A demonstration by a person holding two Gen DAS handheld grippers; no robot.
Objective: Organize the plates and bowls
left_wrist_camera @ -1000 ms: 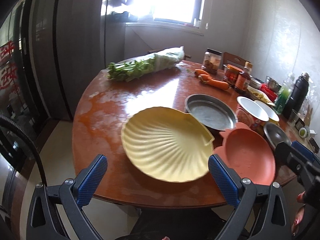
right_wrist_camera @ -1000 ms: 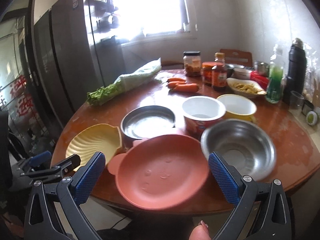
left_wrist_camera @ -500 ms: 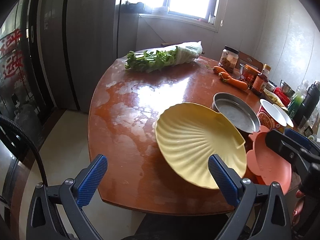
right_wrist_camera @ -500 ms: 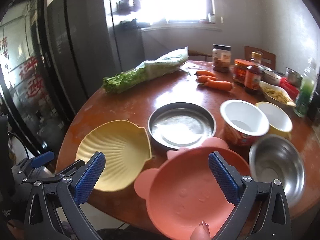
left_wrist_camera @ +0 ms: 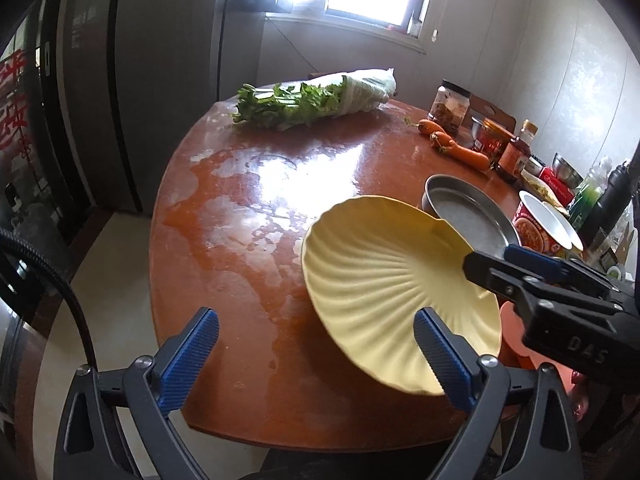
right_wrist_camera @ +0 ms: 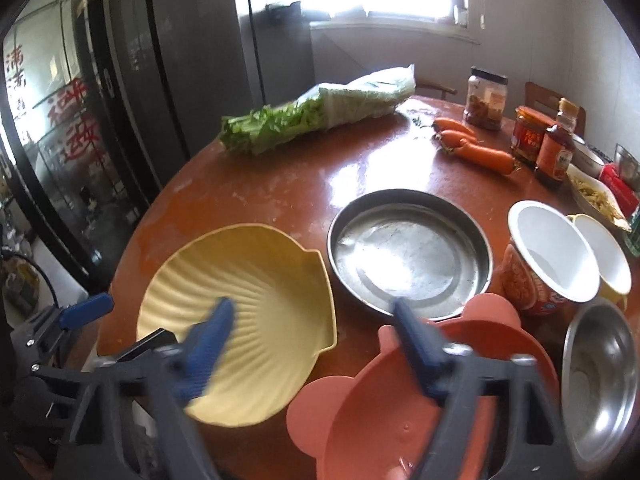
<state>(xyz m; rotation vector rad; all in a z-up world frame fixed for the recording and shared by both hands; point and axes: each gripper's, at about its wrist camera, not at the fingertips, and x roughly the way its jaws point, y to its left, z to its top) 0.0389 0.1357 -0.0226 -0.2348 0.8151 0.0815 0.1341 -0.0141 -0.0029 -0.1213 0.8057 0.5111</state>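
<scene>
A yellow shell-shaped plate (left_wrist_camera: 396,280) lies near the front edge of the round brown table (left_wrist_camera: 248,216); it also shows in the right wrist view (right_wrist_camera: 256,300). My left gripper (left_wrist_camera: 320,356) is open and empty, just in front of the plate. My right gripper (right_wrist_camera: 312,348) is open over the gap between the yellow plate and a pink eared plate (right_wrist_camera: 400,408), and shows in the left wrist view (left_wrist_camera: 520,276) over the yellow plate's right rim. A round metal pan (right_wrist_camera: 408,256) sits behind them.
A steel bowl (right_wrist_camera: 596,368), a white instant-noodle cup (right_wrist_camera: 540,260) and a yellow cup (right_wrist_camera: 604,256) stand at the right. Greens in a bag (left_wrist_camera: 312,100), carrots (left_wrist_camera: 456,146) and jars (left_wrist_camera: 448,106) lie at the back. A dark fridge (left_wrist_camera: 120,80) stands left.
Both views have swung left and closer to the table. My right gripper has moved in over the yellow plate's right rim and its jaws have narrowed. The dishes have not moved.
</scene>
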